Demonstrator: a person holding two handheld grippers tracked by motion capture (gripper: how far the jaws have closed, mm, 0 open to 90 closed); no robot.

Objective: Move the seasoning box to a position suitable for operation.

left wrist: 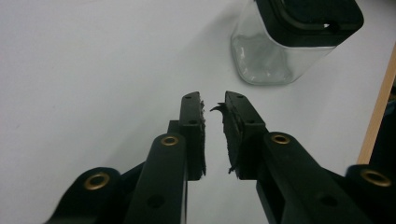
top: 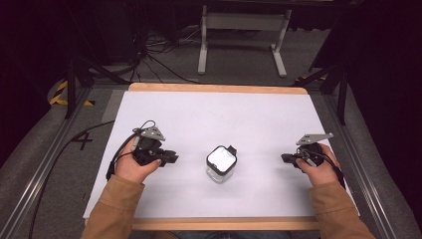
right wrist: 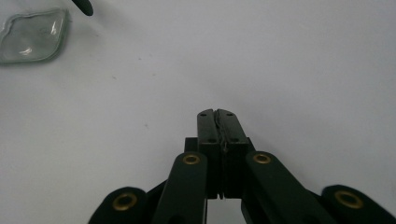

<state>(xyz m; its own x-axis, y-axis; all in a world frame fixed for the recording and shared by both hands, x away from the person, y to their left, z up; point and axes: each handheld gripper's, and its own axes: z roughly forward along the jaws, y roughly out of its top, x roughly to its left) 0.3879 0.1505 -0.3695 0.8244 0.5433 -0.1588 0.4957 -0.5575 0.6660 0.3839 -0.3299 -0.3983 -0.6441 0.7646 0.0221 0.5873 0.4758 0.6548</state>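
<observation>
A small square glass jar point(top: 221, 163) with a black-rimmed lid stands upright in the middle of the white table top point(top: 214, 114). My left gripper point(top: 174, 158) rests on the table to the jar's left and points at it. In the left gripper view its jaws point(left wrist: 213, 100) are a little apart and hold nothing, with the jar point(left wrist: 266, 60) a short way ahead to the right. My right gripper point(top: 284, 158) lies to the jar's right, also pointing at it. Its jaws point(right wrist: 217, 114) are pressed together and empty, with the jar's glass point(right wrist: 30, 35) at the top left of the right gripper view.
The table has a wooden edge point(top: 224, 224) at the front and another at the back. Metal rails point(top: 50, 149) run along both sides. Cables point(top: 159, 59) and a white stand point(top: 244, 30) lie on the floor beyond the far edge.
</observation>
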